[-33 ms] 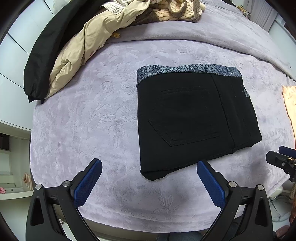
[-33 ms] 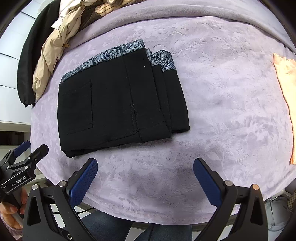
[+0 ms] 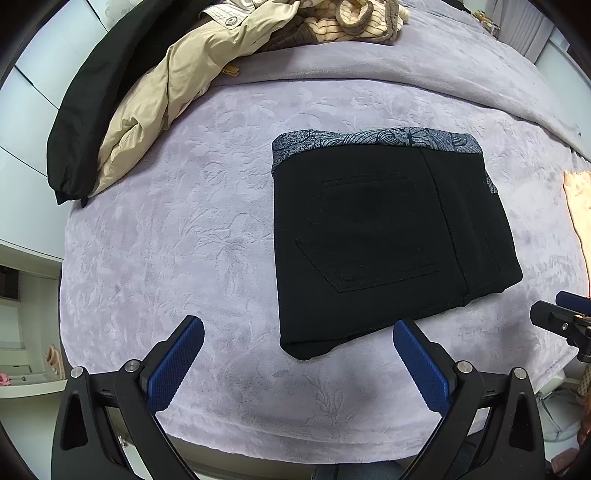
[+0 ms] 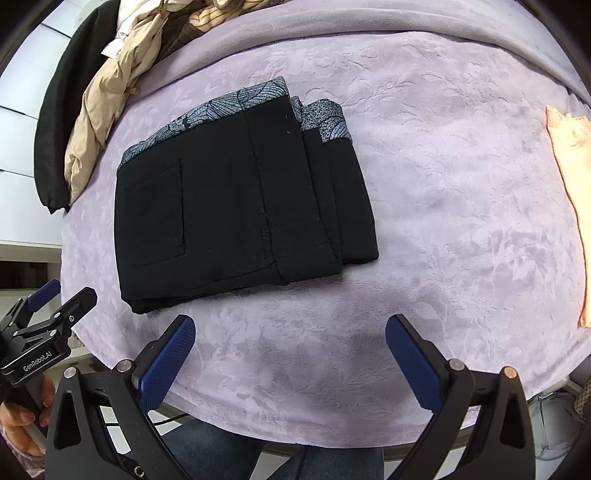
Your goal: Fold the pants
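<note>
Black pants lie folded into a compact rectangle on a lavender blanket, with a grey patterned waistband along the far edge and a back pocket facing up. In the right wrist view the pants show several stacked layers at their right side. My left gripper is open, just short of the near edge of the pants and holding nothing. My right gripper is open over bare blanket, to the right of the pants' near corner. Each gripper appears at the edge of the other's view: left gripper, right gripper.
A beige jacket and a black coat are piled at the far left, with striped knitwear behind. A peach cloth lies at the right edge. The near blanket edge drops off; a hand holds the left gripper.
</note>
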Tool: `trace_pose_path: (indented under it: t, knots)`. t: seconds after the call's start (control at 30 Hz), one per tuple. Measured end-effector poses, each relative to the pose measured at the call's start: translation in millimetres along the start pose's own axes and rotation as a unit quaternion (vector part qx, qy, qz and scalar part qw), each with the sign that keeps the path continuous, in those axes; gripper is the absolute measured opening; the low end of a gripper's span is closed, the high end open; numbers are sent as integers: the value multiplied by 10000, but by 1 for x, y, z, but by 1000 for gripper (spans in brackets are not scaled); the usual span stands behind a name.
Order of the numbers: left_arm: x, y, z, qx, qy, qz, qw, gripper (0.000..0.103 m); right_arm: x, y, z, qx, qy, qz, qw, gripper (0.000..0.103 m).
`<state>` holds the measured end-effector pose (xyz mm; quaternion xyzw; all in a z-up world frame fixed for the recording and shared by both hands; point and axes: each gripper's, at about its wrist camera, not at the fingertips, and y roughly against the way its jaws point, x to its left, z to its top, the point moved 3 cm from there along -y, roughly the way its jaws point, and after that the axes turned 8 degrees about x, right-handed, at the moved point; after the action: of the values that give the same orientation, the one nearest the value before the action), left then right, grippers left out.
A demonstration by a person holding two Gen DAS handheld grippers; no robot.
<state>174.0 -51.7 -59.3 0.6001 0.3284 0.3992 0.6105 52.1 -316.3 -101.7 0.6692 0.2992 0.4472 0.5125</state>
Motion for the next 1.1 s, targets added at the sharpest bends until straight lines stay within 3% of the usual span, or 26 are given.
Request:
trace_pose_path:
  t: [0.8, 0.97, 1.1]
  knots:
    - [-4, -27, 14, 352, 120, -169, 9992, 103, -35, -11, 15, 148, -446, 262, 9986, 103]
    - [-5, -39, 25, 458, 148, -154, 9987, 103, -49, -16, 22, 179, -512, 624, 9966, 103]
    - [0, -50, 37, 489, 292, -236, 9981, 103, -57, -19, 32, 89, -471, 1272, 9907, 103]
